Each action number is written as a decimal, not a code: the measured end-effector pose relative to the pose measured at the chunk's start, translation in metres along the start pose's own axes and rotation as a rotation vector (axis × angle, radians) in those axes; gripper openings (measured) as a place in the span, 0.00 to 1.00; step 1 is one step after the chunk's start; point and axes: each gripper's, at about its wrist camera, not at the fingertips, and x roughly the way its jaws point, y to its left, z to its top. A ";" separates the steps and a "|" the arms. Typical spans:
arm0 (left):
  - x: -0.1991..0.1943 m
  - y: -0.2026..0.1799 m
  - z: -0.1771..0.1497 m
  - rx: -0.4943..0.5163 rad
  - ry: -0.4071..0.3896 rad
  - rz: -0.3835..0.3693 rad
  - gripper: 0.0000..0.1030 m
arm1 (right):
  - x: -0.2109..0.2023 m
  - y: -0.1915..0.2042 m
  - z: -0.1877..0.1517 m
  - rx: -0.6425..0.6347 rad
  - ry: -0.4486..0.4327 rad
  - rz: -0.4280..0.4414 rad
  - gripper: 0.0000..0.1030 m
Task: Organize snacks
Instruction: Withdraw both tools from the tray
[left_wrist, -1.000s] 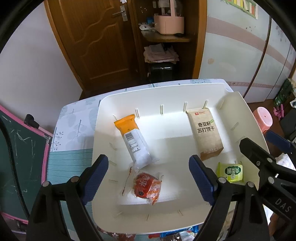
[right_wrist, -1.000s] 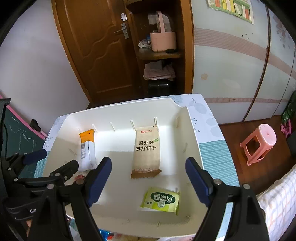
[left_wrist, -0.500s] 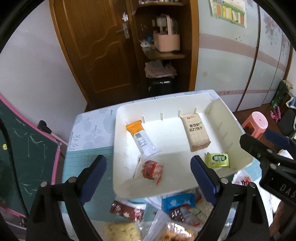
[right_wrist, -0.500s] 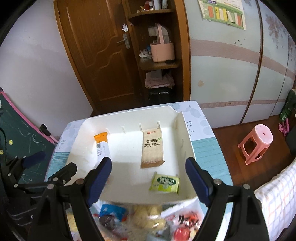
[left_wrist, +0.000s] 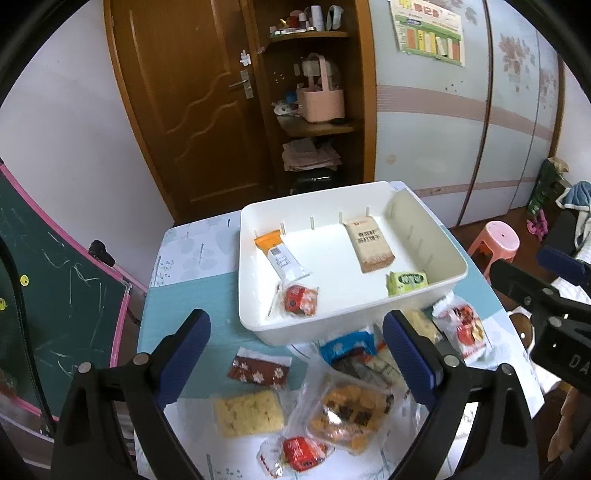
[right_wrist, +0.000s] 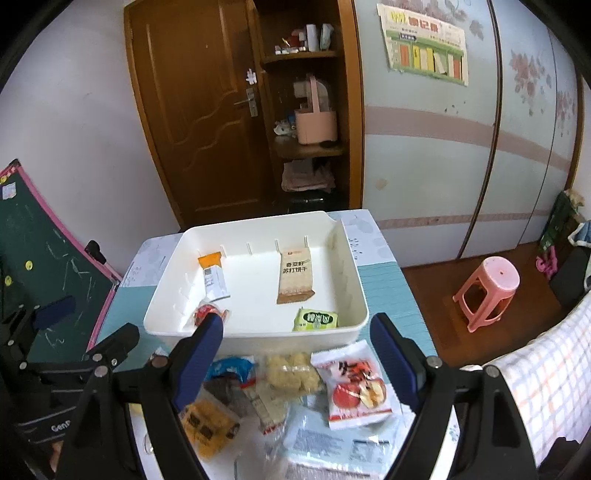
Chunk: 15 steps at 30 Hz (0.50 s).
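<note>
A white bin (left_wrist: 340, 325) (right_wrist: 258, 338) sits on the table. It holds an orange-and-white bar (left_wrist: 281, 254), a tan cracker pack (left_wrist: 368, 239) (right_wrist: 295, 275), a green pack (left_wrist: 406, 280) (right_wrist: 316, 319) and a red snack (left_wrist: 298, 300). Loose snacks lie in front of it: a brown pack (left_wrist: 258, 371), a yellow cake (left_wrist: 249, 411), a cookie pack (left_wrist: 351, 410), a red-and-white pack (right_wrist: 354, 380). My left gripper (left_wrist: 295, 362) is open and empty above them. My right gripper (right_wrist: 295, 365) is open and empty too.
A green chalkboard (left_wrist: 55, 295) leans at the table's left. A pink stool (right_wrist: 487, 291) stands on the floor to the right. A wooden door (left_wrist: 192, 103) and shelves are behind the table.
Both grippers have pulled back and up from over the bin. The loose snacks in front of the bin have come into view.
</note>
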 end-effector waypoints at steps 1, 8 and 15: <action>-0.003 -0.001 -0.003 0.003 -0.001 -0.003 0.91 | -0.004 -0.001 -0.003 0.001 -0.003 0.002 0.80; -0.015 -0.005 -0.029 0.023 -0.009 -0.034 0.92 | -0.025 -0.010 -0.025 0.019 -0.032 0.016 0.98; -0.006 -0.013 -0.055 0.040 0.018 -0.091 0.92 | -0.024 -0.021 -0.053 0.035 -0.008 0.011 1.00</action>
